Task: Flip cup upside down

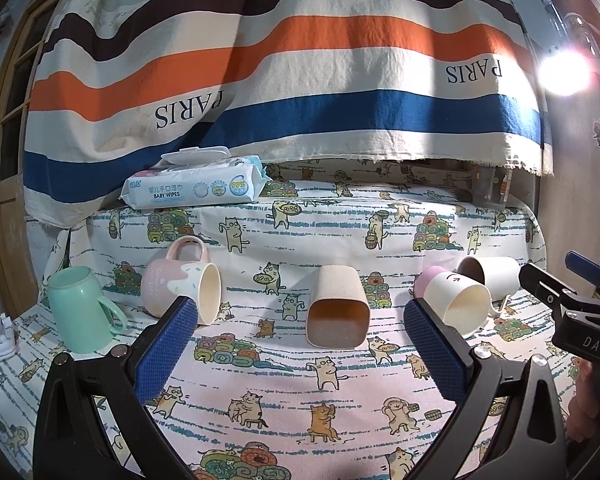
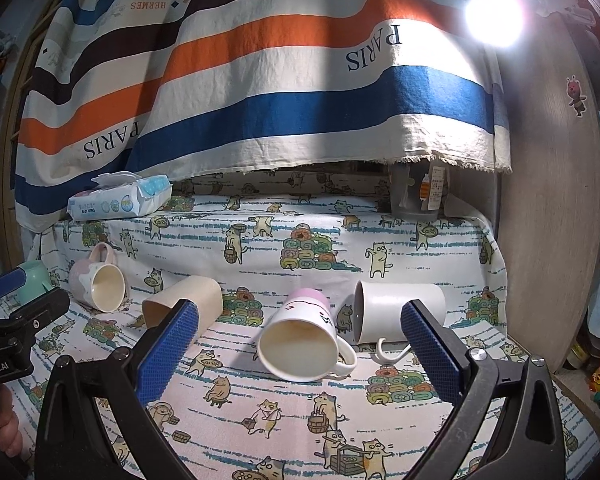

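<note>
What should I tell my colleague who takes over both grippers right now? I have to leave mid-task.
Left gripper: open, empty, aimed at the beige square cup.
Right gripper: open, empty, aimed at the pink-and-white mug.
On the cat-print cloth, four cups lie on their sides: pink speckled mug, beige square cup, pink-and-white mug, white mug. The mint green mug at far left appears to stand mouth up.
Done: no cup is mouth down yet.
Left: grasp a cup and set it upside down.

"PARIS" on striped cloth (image 1: 300,92)
</note>
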Demonstrator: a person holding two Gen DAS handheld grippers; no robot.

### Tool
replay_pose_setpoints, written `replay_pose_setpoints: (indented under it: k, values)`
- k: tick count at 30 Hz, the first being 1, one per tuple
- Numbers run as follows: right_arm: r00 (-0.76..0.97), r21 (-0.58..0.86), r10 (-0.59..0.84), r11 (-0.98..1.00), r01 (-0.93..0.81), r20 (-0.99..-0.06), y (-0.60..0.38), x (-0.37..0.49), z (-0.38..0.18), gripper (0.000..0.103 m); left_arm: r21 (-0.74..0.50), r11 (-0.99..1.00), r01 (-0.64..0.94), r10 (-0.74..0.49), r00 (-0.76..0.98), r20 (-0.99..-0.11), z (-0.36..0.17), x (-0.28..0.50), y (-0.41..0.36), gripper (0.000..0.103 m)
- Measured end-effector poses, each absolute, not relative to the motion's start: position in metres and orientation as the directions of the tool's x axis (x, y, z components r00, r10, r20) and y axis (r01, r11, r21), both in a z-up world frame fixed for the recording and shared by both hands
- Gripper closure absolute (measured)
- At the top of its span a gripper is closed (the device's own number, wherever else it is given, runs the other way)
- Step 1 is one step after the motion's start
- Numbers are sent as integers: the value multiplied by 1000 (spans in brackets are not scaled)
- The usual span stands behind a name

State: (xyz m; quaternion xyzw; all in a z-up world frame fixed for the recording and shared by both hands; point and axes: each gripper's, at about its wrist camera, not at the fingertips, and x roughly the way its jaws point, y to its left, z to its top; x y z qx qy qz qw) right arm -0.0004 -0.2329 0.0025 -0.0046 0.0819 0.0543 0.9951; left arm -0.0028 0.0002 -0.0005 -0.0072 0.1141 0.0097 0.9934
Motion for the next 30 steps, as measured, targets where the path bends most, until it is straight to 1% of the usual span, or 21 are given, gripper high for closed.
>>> replay_pose_setpoints:
  k: [22,30]
  values:
    - [980,1,108,994,-109,-165,-232,0,3,1,-12,1000,-21,18,974,-226,-1,-3,1,0]
    - [977,9,103,995,-103,-188,-232,3,2,1,-21,999,-34,28,973,-230,-2,-4,4,0]
